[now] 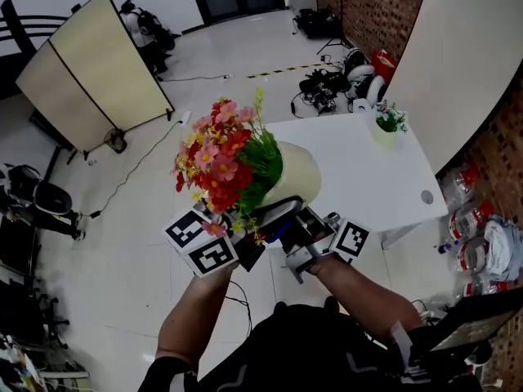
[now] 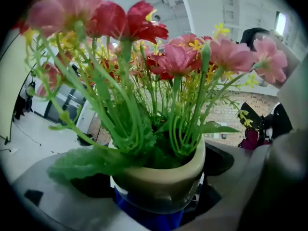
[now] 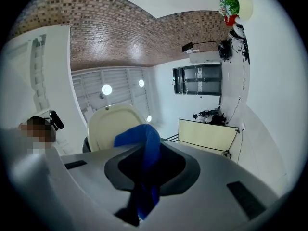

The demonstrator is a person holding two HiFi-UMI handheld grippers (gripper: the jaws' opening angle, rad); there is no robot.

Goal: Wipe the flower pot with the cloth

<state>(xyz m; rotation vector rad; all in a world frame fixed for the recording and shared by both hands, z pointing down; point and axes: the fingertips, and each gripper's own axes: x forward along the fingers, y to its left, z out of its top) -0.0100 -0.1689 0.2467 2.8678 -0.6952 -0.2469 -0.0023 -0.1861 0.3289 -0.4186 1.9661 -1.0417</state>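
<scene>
Cream pot of pink and red flowers sits clamped in the left gripper's jaws. The right gripper's jaws pinch a blue cloth against its base.

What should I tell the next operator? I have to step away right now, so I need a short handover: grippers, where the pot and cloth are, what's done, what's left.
Left gripper: shut on the flower pot, which it holds tilted in the air, off the white table.
Right gripper: shut on the blue cloth, which appears to lie against the pot's lower wall.
Done: pot is up off the table, cloth is gripped and at the pot.
Left: wipe round the pot. How much is already wiped cannot be told. After that, probably set it back on the table.
</scene>
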